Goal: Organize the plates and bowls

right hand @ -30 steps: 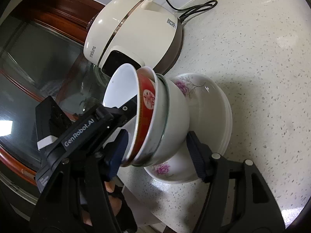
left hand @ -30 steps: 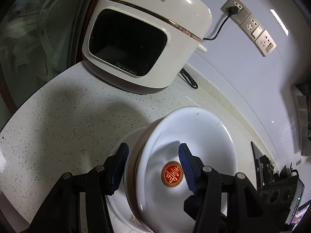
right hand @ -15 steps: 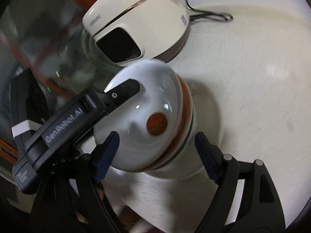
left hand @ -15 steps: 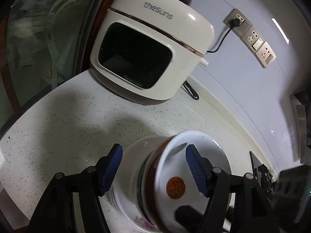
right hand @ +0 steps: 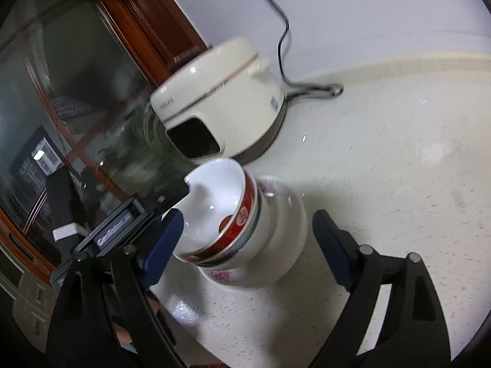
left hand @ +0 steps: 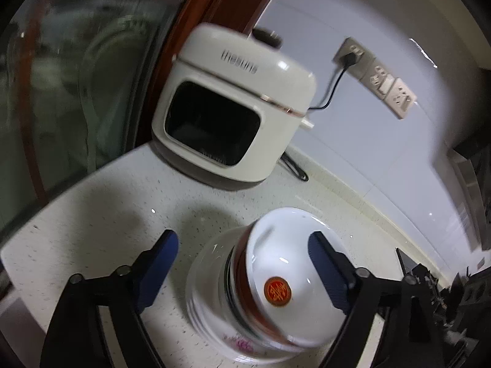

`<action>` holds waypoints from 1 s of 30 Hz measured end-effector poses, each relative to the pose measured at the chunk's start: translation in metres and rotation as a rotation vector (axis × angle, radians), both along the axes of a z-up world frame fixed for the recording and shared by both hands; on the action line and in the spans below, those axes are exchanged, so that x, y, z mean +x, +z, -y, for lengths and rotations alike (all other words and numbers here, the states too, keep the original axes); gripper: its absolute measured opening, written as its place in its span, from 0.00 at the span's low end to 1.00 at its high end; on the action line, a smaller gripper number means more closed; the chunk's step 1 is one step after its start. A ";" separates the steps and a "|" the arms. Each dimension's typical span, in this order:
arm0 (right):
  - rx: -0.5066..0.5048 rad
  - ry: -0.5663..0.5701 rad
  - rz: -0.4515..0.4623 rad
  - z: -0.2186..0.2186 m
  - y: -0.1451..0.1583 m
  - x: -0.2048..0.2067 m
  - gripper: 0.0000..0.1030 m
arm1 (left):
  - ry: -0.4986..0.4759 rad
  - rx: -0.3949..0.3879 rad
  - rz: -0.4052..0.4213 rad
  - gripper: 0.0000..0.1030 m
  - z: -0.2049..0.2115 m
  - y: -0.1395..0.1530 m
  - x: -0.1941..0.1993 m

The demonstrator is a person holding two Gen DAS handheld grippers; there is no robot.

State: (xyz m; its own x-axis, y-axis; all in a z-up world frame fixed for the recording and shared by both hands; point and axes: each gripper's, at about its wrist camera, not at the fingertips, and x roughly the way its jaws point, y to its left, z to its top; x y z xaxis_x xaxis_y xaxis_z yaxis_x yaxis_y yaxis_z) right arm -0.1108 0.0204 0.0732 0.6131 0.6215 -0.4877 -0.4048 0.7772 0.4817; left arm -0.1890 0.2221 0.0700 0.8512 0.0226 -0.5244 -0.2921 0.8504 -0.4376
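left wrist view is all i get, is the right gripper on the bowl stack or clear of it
Observer: The right gripper straddles the bowl stack. Its jaws are opening and neither pad looks pressed against it.
Operator: ok and the outside of the top bowl, i only see into it
Observer: The top bowl has a red outer band with a round emblem on it.
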 end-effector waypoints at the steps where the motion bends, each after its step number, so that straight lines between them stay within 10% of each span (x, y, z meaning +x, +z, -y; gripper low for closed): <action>1: -0.011 -0.011 0.041 0.003 0.001 -0.010 0.90 | 0.005 0.016 0.014 0.91 0.002 0.002 -0.005; 10: -0.186 -0.144 0.325 0.017 -0.021 -0.106 1.00 | 0.060 0.262 0.070 1.00 0.040 0.008 -0.075; 17: -0.197 -0.161 0.231 0.034 -0.053 -0.121 1.00 | 0.070 0.172 0.026 1.00 0.053 -0.027 -0.110; 30: -0.271 -0.213 0.309 0.046 -0.059 -0.158 1.00 | -0.004 0.282 -0.019 1.00 0.094 -0.048 -0.139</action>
